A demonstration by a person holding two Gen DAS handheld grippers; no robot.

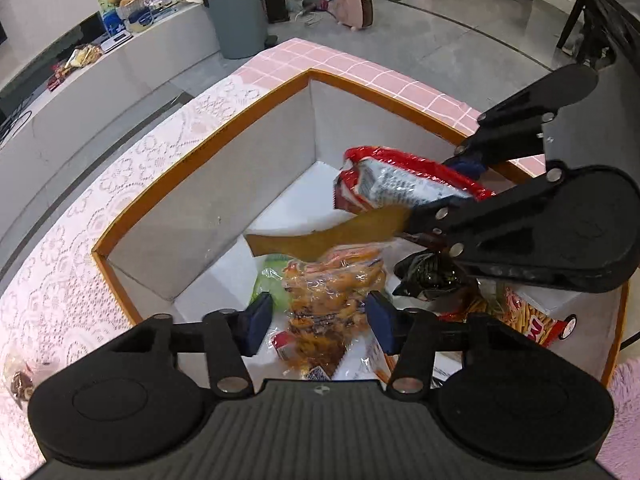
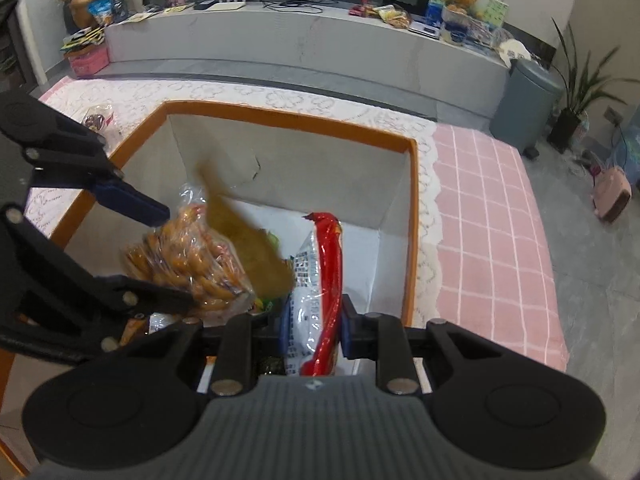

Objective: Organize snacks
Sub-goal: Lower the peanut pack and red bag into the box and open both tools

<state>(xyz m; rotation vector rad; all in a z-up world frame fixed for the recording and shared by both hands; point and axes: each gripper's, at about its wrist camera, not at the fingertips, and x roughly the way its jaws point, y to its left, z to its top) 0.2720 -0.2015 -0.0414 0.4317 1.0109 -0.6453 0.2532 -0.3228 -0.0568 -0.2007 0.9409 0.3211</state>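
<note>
An orange-rimmed box (image 1: 200, 144) (image 2: 280, 122) with grey walls and a white floor holds several snacks. My left gripper (image 1: 318, 322) (image 2: 176, 254) reaches down into it, and a clear bag of orange snacks (image 1: 332, 284) (image 2: 188, 264) sits between its blue pads. One pad touches the bag and a slim gap shows at the other. My right gripper (image 2: 316, 332) (image 1: 448, 192) is shut on a red-and-white packet (image 2: 320, 276) (image 1: 396, 184), held above the box floor. A blurred tan cardboard-like strip (image 1: 332, 236) (image 2: 256, 252) crosses between the two.
In the box's near corner lie a black packet (image 1: 424, 276), a red box of stick snacks (image 1: 536, 316) and a green packet (image 1: 272, 280). A small wrapped snack (image 2: 96, 120) lies on the lace cloth outside the box. Pink checked cloth (image 2: 488, 216) covers the table's far end.
</note>
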